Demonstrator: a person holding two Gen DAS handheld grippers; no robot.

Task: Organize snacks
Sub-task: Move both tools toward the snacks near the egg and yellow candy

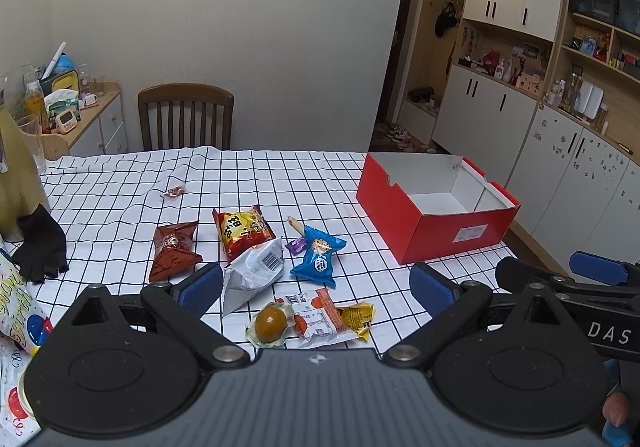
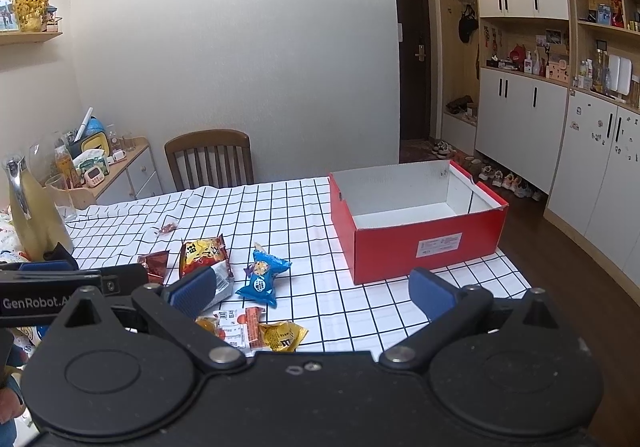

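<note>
Left of the one red box (image 2: 420, 231) lie about nine snack packets (image 1: 256, 271) (one blue (image 2: 262, 277)) on a grid-checked tablecloth (image 1: 320, 183). Both the left gripper (image 1: 316, 287) and right gripper (image 2: 312, 289) hover spread wide, holding nothing. One wooden chair (image 2: 210, 157) stands behind.

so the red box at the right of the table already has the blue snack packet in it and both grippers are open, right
Not quite. The red box is empty; the right wrist view shows its bare white inside. The blue snack packet lies on the checked tablecloth left of the box. Both the left gripper and right gripper are open.
</note>
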